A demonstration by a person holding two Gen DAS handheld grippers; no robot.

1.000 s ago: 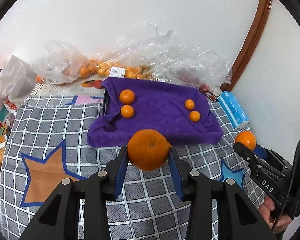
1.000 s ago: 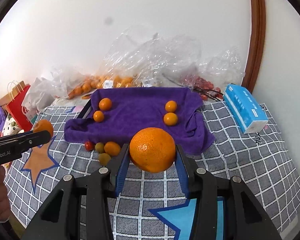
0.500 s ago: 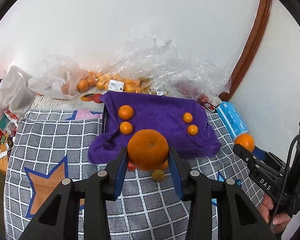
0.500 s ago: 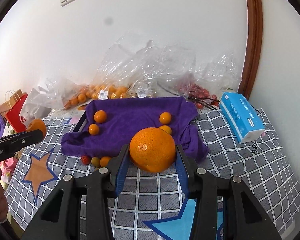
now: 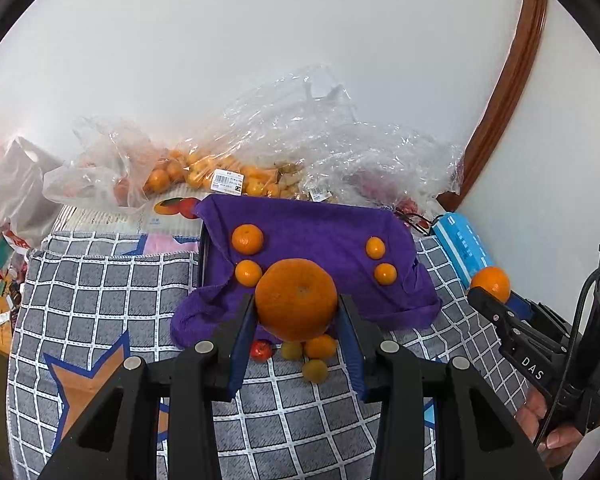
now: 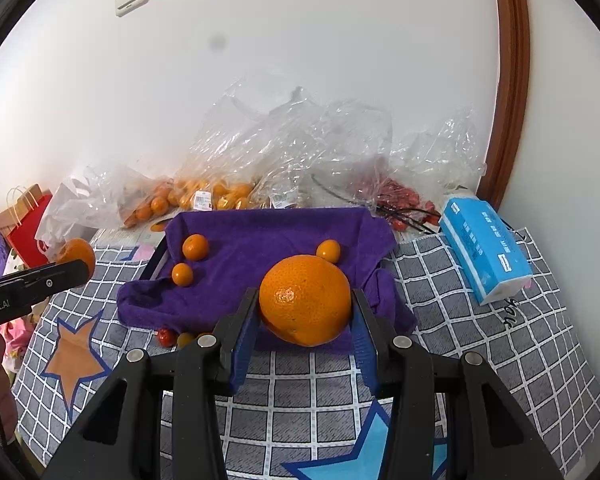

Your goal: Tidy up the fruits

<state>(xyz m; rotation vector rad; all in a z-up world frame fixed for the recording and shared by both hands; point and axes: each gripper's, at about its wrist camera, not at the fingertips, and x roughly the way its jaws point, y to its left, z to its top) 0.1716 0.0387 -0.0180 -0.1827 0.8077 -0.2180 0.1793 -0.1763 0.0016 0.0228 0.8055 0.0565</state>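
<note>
Each gripper holds a large orange above the checked cloth. My left gripper (image 5: 296, 312) is shut on one orange (image 5: 296, 300); my right gripper (image 6: 305, 312) is shut on another orange (image 6: 305, 300). Behind them a purple towel (image 5: 312, 236) covers a tray and carries several small tangerines: two on its left (image 5: 247, 239) and two on its right (image 5: 375, 248). In front of the towel lie a red cherry tomato (image 5: 261, 350) and small yellow-orange fruits (image 5: 315, 370). In the left wrist view the right gripper with its orange (image 5: 491, 283) shows at the right edge.
Clear plastic bags (image 6: 300, 152) of small oranges and red fruit pile against the white wall behind the towel. A blue tissue pack (image 6: 486, 248) lies at the right. Red paper bags (image 6: 28, 224) stand at the far left. A brown door frame (image 6: 508, 80) rises at the right.
Both grippers have drawn back and risen a little with their oranges, so the towel sits smaller and farther. The small fruits in front of the towel have come into the left wrist view.
</note>
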